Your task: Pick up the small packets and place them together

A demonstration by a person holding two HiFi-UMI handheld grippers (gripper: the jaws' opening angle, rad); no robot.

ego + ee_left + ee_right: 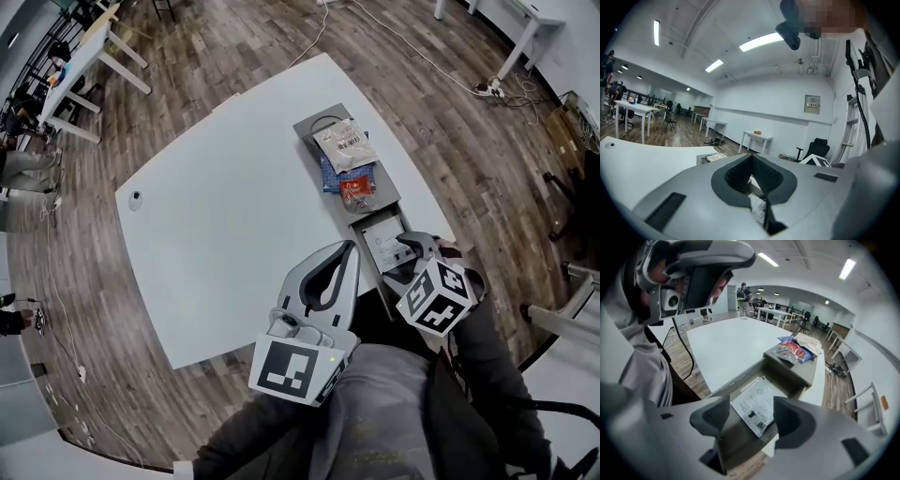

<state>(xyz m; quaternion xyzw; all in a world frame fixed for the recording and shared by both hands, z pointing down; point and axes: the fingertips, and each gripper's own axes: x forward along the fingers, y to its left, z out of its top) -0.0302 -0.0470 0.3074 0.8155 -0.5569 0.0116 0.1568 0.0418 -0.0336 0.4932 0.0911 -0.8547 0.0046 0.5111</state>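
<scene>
1 white packet (755,405) below right gripper (750,420), jaws apart | left gripper (751,161) closed

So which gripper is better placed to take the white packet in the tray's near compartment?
Right. The right gripper is open and points down at the white packet, which shows between its jaws. The left gripper is shut, beside the tray, aimed level rather than at any packet.

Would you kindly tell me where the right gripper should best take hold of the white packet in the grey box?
Probably from above, jaws across the narrow width of the white packet: it lies flat in the grey box, whose walls block a sideways approach. The open right gripper hangs over it.
</scene>
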